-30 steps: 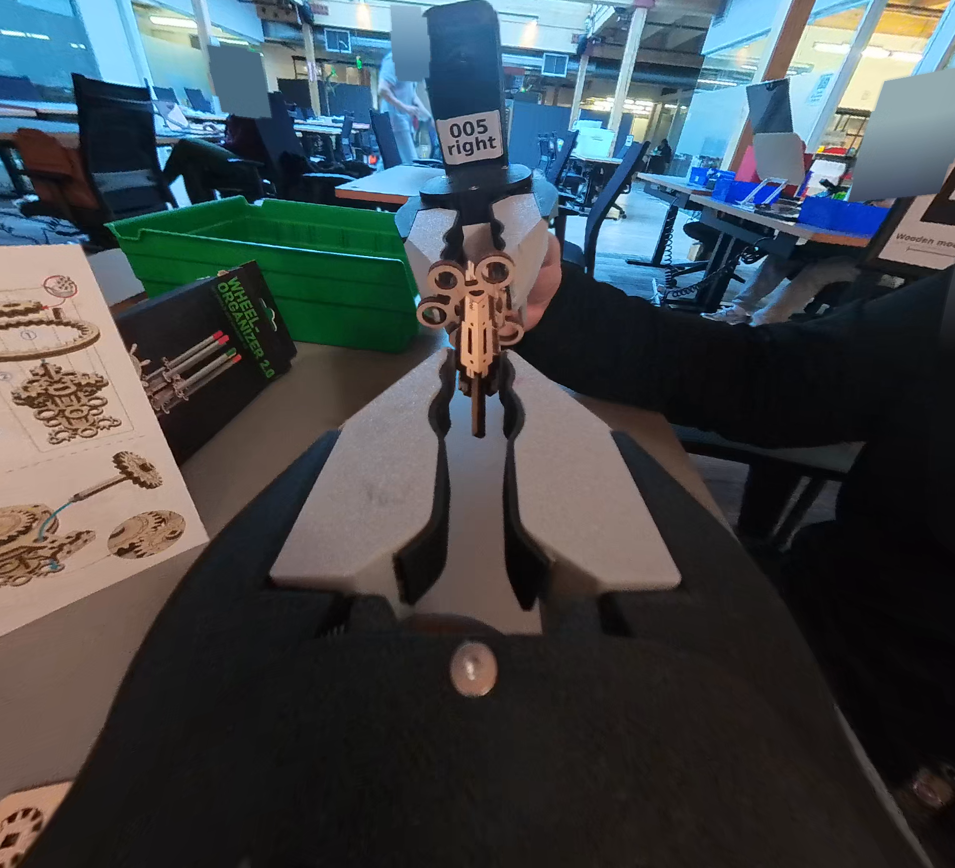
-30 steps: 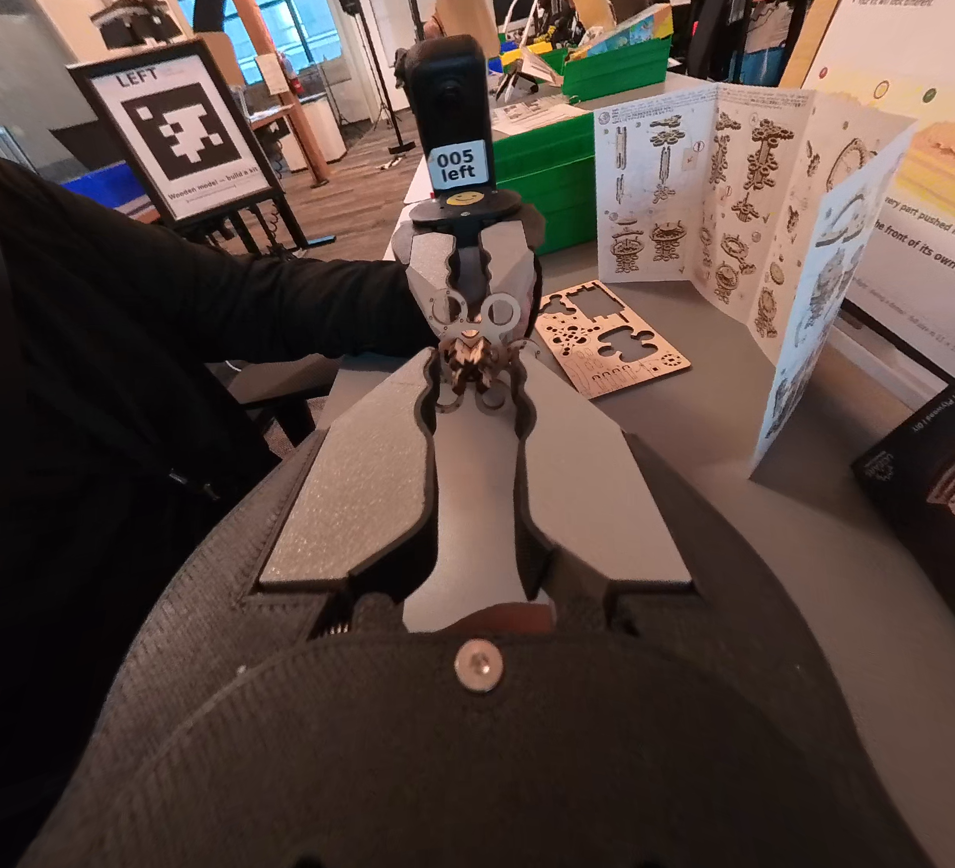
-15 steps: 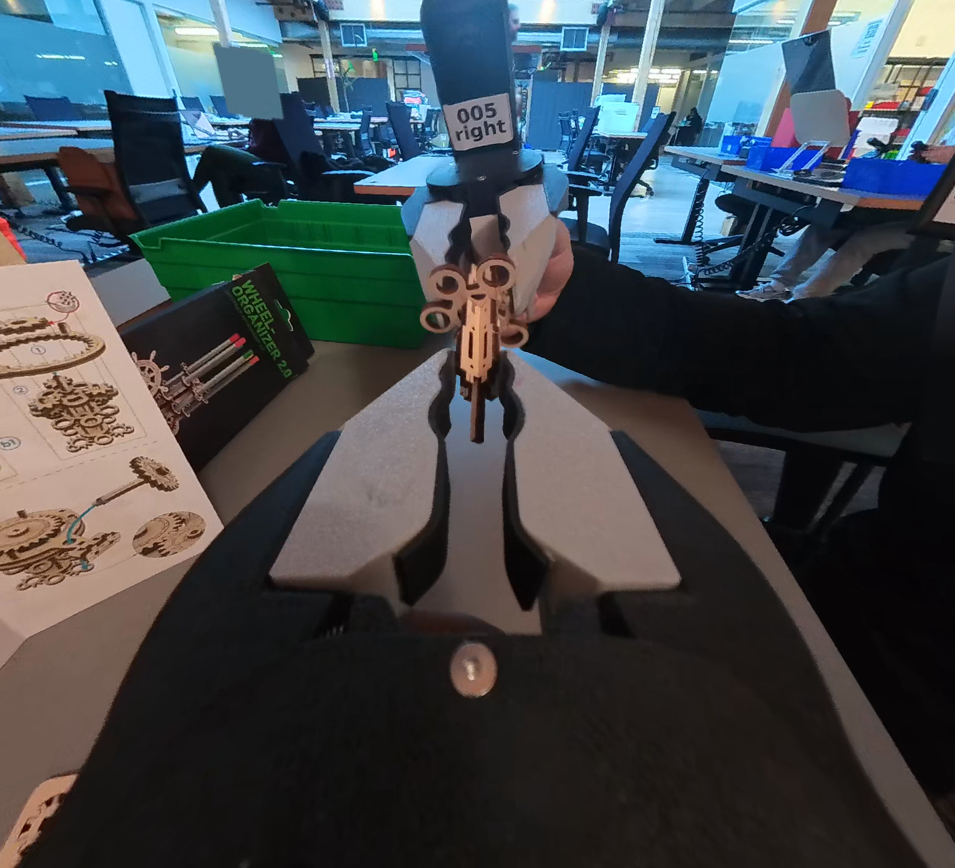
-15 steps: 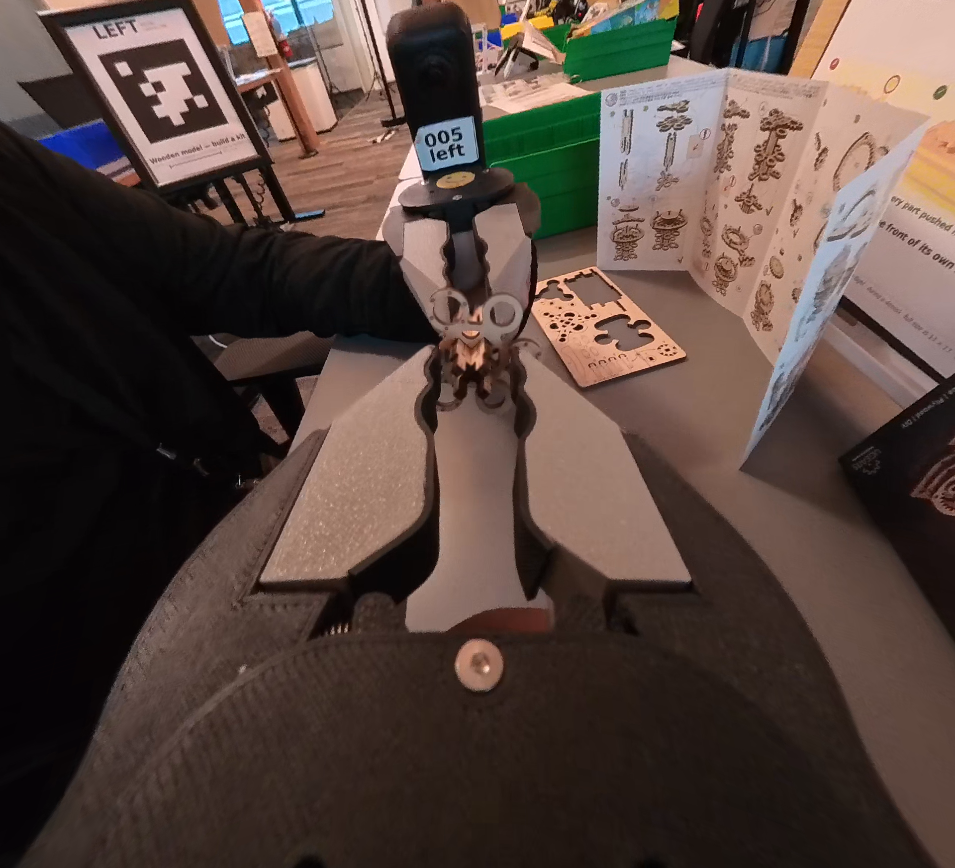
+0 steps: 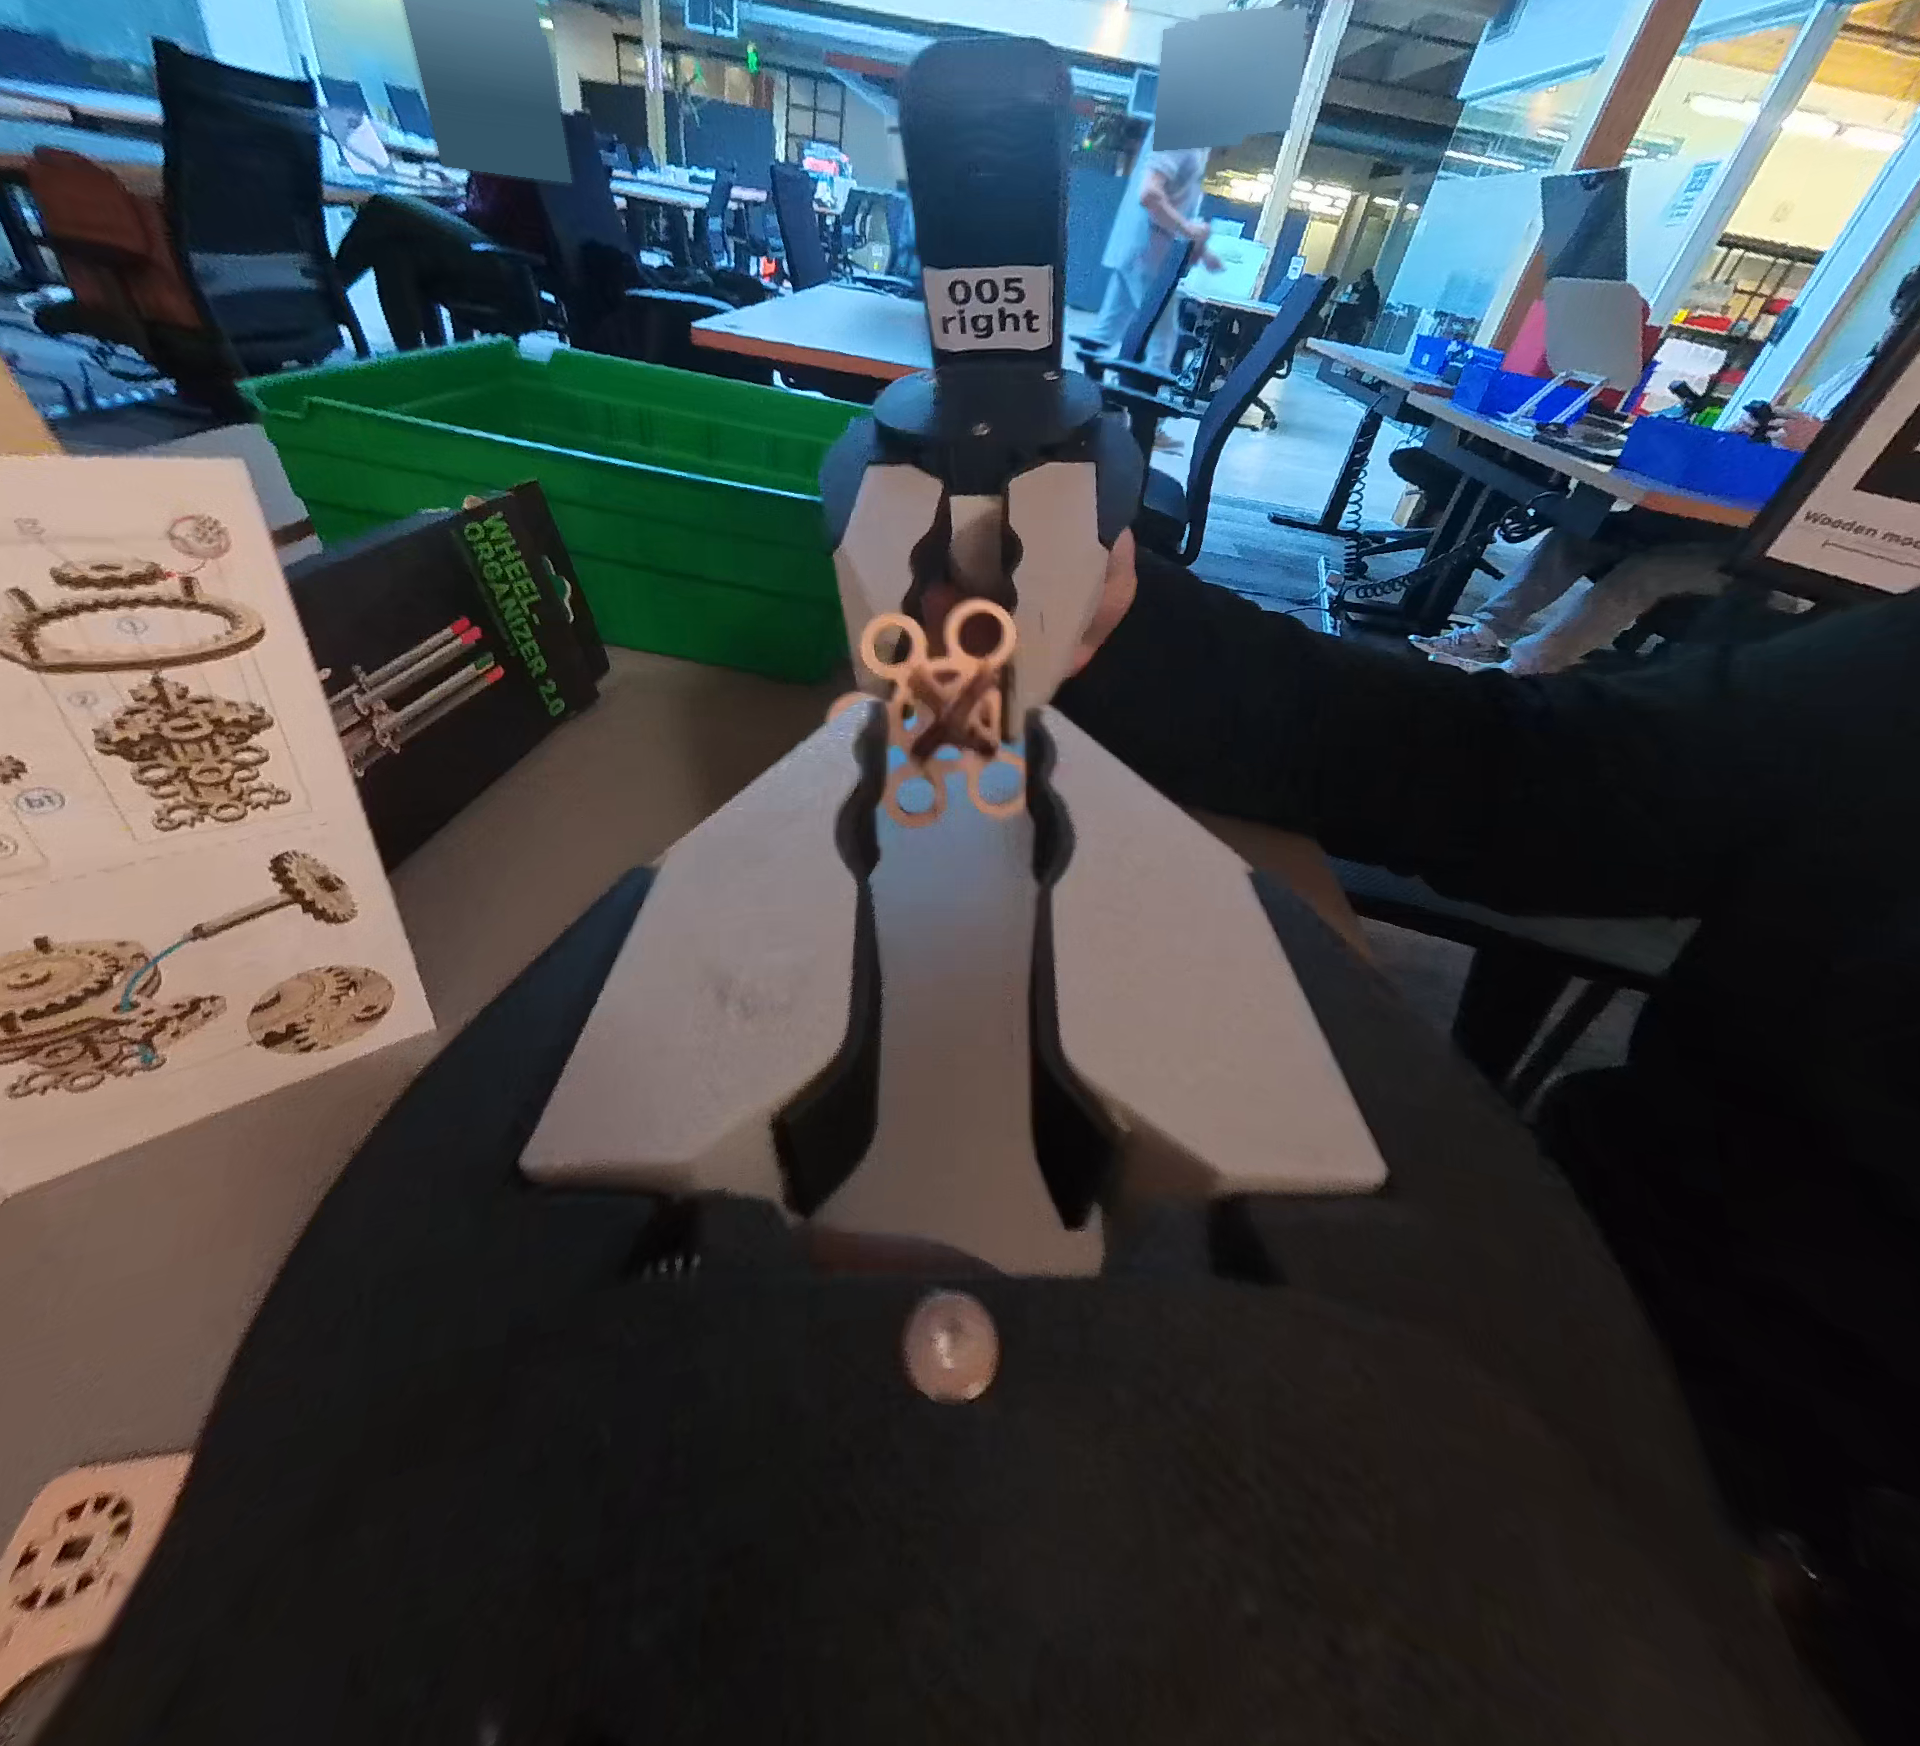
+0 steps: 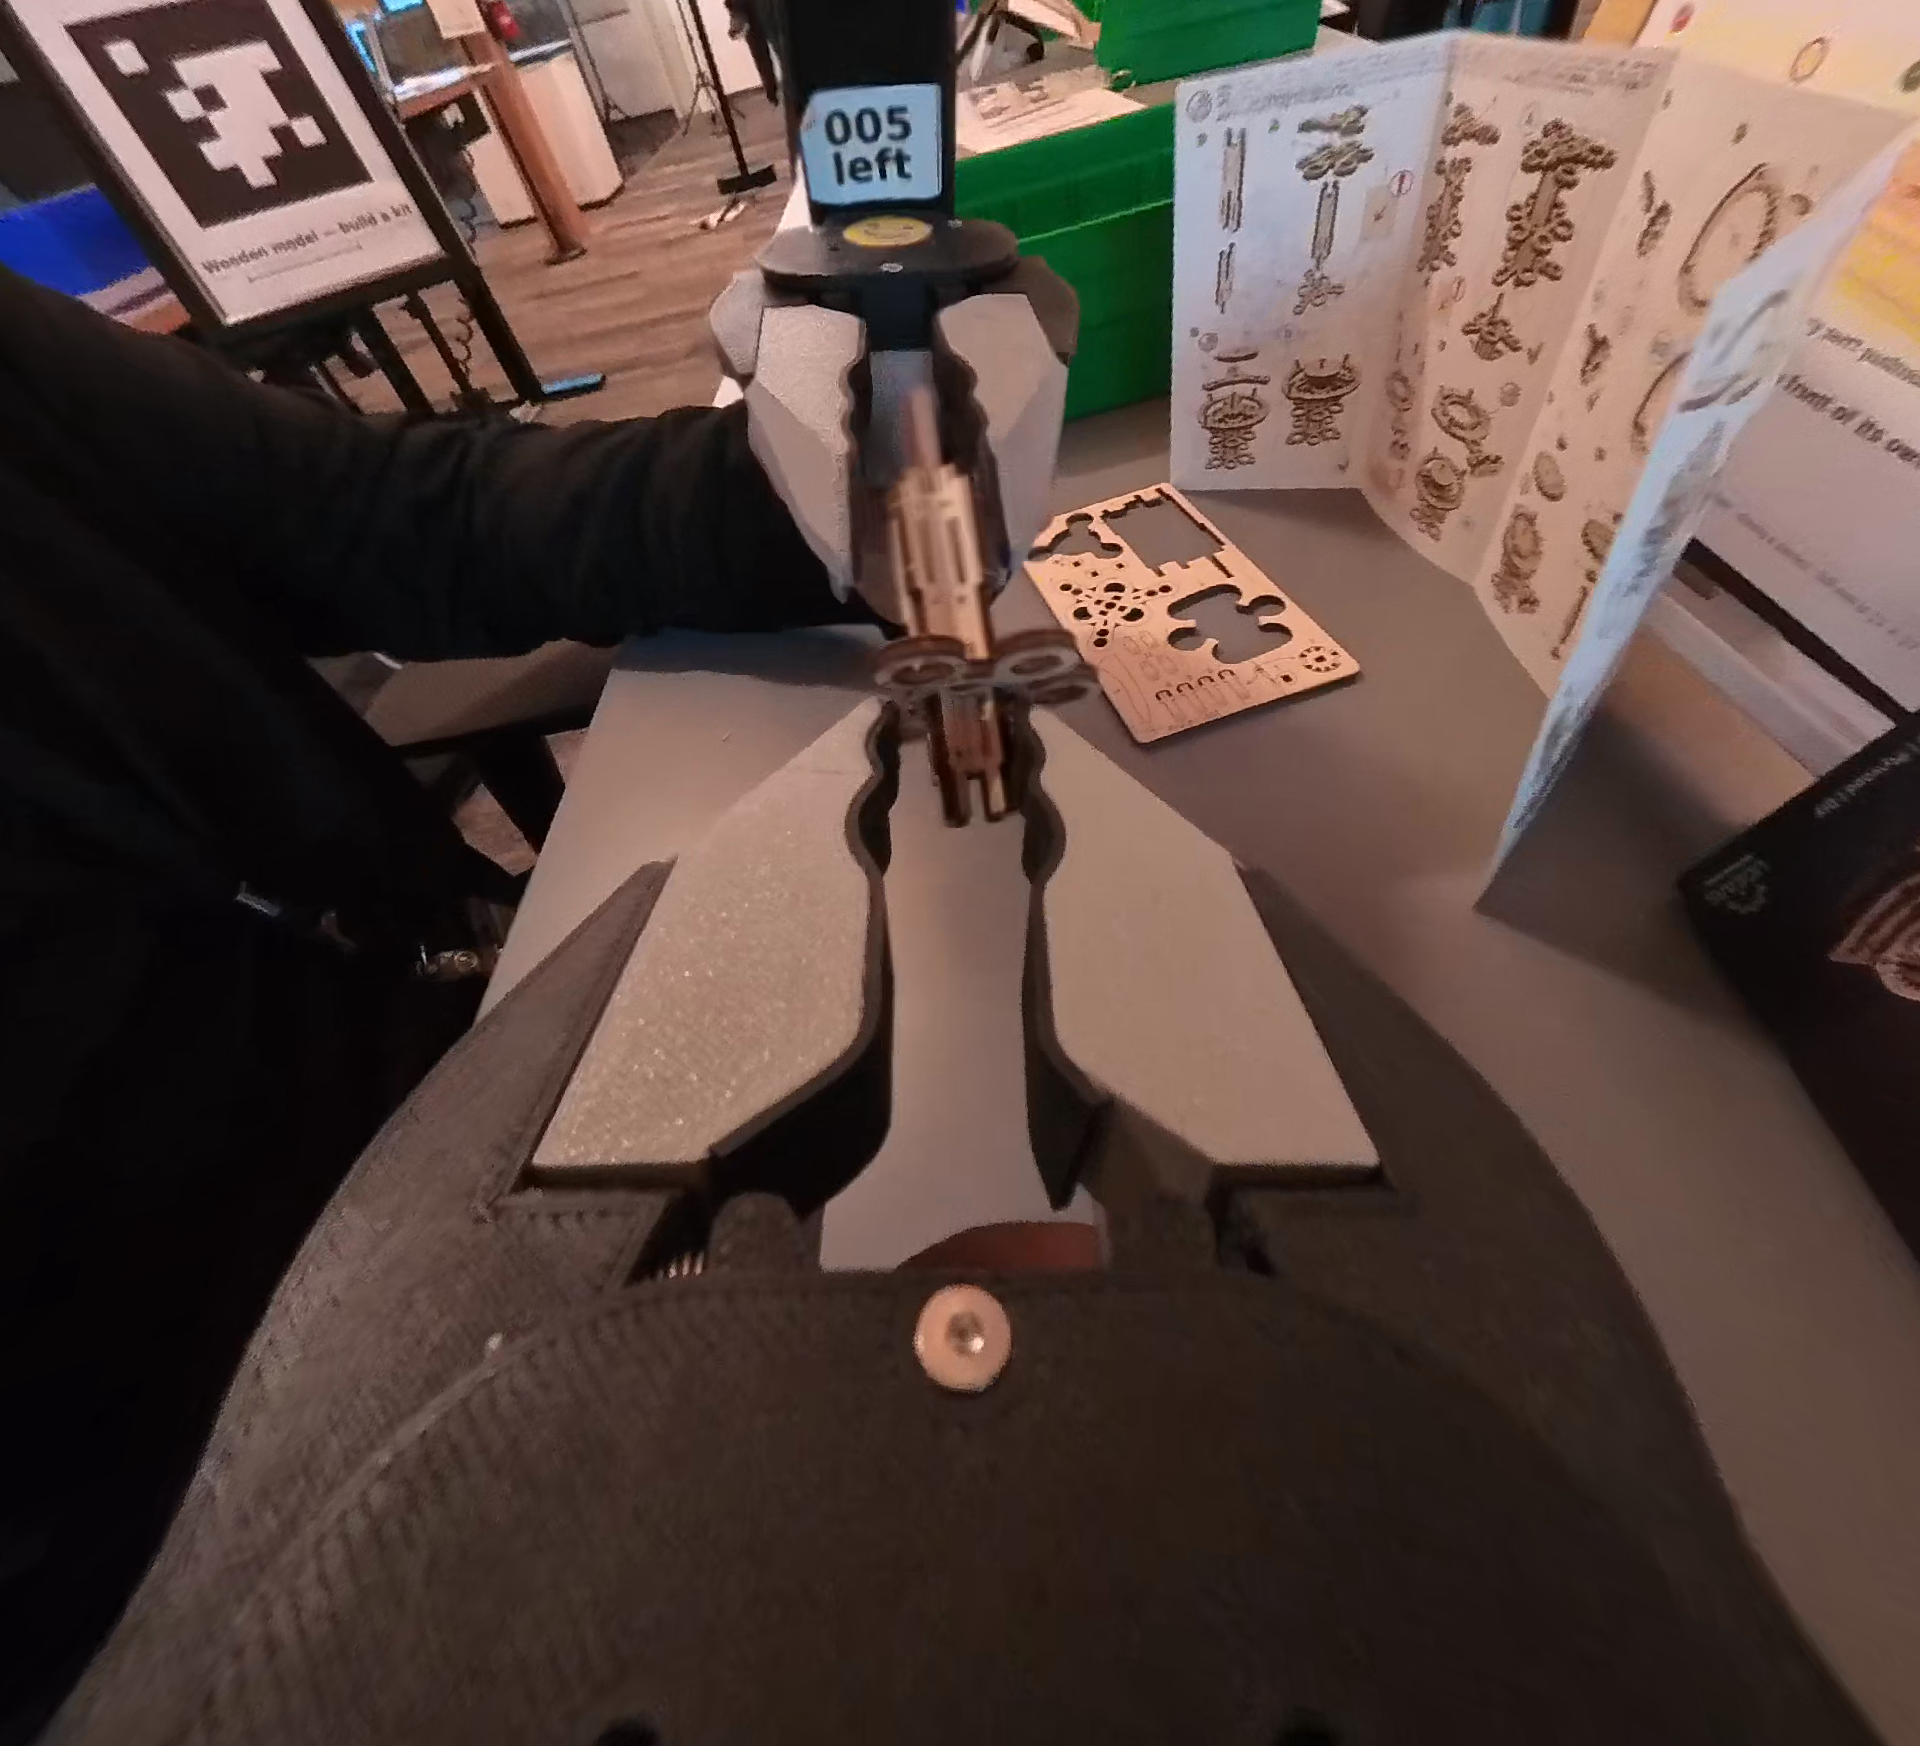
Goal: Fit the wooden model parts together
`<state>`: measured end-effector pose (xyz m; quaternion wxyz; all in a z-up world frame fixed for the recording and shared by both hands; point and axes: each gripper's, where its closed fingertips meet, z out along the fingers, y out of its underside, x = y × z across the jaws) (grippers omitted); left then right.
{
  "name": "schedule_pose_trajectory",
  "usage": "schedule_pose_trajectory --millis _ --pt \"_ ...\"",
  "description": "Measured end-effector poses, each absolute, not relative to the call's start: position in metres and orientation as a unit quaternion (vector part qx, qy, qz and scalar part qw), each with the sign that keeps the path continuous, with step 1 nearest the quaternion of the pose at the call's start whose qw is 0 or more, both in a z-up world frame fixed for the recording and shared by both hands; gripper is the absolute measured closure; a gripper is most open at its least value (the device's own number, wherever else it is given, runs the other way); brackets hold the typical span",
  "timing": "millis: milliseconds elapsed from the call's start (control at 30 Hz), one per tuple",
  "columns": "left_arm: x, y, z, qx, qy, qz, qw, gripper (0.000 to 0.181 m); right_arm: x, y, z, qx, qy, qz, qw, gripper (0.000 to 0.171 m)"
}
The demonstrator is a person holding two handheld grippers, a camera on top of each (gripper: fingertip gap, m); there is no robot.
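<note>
A small wooden assembly [image 5: 945,720], a slim shaft through a flat piece with several rings, hangs in the air between my two grippers. In the left wrist view I see it end-on, its ring piece filling the gap between my left gripper's [image 5: 951,751] fingertips. In the right wrist view the shaft [image 6: 940,574] runs lengthwise. Its far part lies in the left gripper [image 6: 920,595] and its near end sits between my right gripper's [image 6: 961,730] fingertips. The ring piece [image 6: 982,668] shows edge-on between both sets of tips. The right gripper [image 5: 961,647] faces me tip to tip.
A punched-out wooden sheet [image 6: 1195,616] lies on the grey table [image 6: 1351,865] before a folded instruction leaflet [image 6: 1455,294]. Green bins [image 5: 582,470], a black box [image 5: 457,647] and an instruction page [image 5: 156,813] stand to the left. Black sleeves [image 5: 1455,761] reach in. My left and right fingertips are right by each other.
The assembly has pivoted between the grippers. The left view showed its shaft lengthwise and now shows it end-on; the right view changed the opposite way. Both jaw gaps look unchanged.
</note>
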<state>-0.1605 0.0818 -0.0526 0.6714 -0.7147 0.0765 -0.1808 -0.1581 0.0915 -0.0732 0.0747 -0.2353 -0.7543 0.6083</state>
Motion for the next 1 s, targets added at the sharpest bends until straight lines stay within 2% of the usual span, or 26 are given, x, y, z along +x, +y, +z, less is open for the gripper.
schedule_pose_trajectory --millis 133,233,333,433,600,733,833,933,1000 --pt "-0.173 0.079 -0.053 -0.721 0.057 -0.171 0.669 0.165 -0.158 0.104 -0.068 -0.243 -0.746 0.615 0.082 0.154" --pt "-0.170 0.082 -0.062 -0.738 0.053 -0.189 0.645 0.151 -0.158 0.104 -0.077 -0.248 -0.765 0.588 0.086 0.154" --pt "-0.165 0.087 -0.076 -0.758 0.062 -0.178 0.624 0.148 -0.158 0.102 -0.089 -0.248 -0.789 0.554 0.096 0.154" --pt "-0.161 0.091 -0.082 -0.762 0.069 -0.171 0.621 0.169 -0.157 0.101 -0.099 -0.247 -0.808 0.525 0.104 0.154" --pt "-0.159 0.088 -0.078 -0.758 0.102 -0.134 0.630 0.171 -0.155 0.100 -0.090 -0.250 -0.791 0.551 0.087 0.151" --pt "-0.148 0.085 -0.061 -0.723 0.175 -0.029 0.668 0.171 -0.150 0.104 -0.076 -0.262 -0.754 0.602 0.029 0.130" --pt "-0.134 0.080 -0.046 -0.672 0.247 0.085 0.693 0.171 -0.136 0.105 -0.065 -0.258 -0.717 0.645 -0.062 0.112" --pt "-0.132 0.081 -0.048 -0.640 0.305 0.225 0.668 0.171 -0.127 0.103 -0.056 -0.250 -0.683 0.672 -0.140 0.100" --pt "-0.135 0.084 -0.057 -0.621 0.340 0.321 0.629 0.171 -0.124 0.097 -0.057 -0.248 -0.678 0.672 -0.165 0.100"
